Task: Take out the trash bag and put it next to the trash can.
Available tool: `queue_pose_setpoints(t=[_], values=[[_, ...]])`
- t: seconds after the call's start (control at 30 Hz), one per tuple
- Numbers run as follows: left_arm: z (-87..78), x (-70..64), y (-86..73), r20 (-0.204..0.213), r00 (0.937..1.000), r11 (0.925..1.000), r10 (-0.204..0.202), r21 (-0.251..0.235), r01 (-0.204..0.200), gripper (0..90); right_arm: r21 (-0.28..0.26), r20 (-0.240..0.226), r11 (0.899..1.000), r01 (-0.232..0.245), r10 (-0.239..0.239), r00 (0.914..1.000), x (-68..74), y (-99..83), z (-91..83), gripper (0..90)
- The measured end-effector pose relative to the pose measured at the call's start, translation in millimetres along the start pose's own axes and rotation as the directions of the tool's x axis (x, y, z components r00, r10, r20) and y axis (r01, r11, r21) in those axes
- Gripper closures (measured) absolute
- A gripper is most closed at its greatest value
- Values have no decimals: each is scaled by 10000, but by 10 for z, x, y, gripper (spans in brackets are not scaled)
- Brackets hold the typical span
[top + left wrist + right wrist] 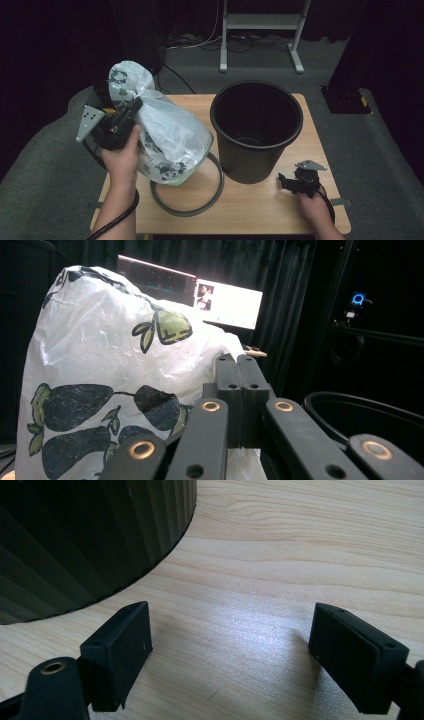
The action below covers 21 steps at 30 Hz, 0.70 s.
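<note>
White plastic, printed with dark pears and leaves, makes up the bin liner bag that the left gripper holds off the worktop; its jaws are clenched on a pinch of the film, and in the left gripper view the bag billows up to the left of and behind the closed jaws. The step in hand looks like lining the black waste bin, which stands upright and apparently empty to the right of the bag, well beyond the left jaws. The right gripper rests low on the worktop by the bin's foot, its jaws spread wide with nothing between them; in the right gripper view the ribbed bin wall curves past just ahead of the left-hand jaw. A grey ring lies flat under and in front of the hanging bag, probably the bin's clamping hoop. The next move likely calls for carrying the bag over the bin's mouth and having the free right jaws find the bag's open edge to spread it over the rim. Where that opening is cannot be made out: the bag is bunched and its lower end hides part of the ring. The bin's floor is lost in shadow.
</note>
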<state>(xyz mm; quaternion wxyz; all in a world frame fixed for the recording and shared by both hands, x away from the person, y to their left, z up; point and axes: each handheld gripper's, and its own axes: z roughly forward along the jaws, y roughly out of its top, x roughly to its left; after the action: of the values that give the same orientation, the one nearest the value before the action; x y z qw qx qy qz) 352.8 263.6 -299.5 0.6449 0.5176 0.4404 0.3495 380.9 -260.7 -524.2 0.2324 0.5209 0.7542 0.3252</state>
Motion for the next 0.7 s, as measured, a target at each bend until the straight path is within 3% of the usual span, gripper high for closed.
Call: queue_pose_setpoints(t=[0.37, 0.7], values=[[344, -6, -56, -216, 9993, 9985, 290, 478, -279, 900, 1, -121, 9999, 115, -115, 9999, 6, 2, 2, 170], [654, -39, -127, -718, 9953, 9947, 643, 850, -581, 900, -12, -221, 9997, 258, -258, 9994, 5, 4, 4, 170]])
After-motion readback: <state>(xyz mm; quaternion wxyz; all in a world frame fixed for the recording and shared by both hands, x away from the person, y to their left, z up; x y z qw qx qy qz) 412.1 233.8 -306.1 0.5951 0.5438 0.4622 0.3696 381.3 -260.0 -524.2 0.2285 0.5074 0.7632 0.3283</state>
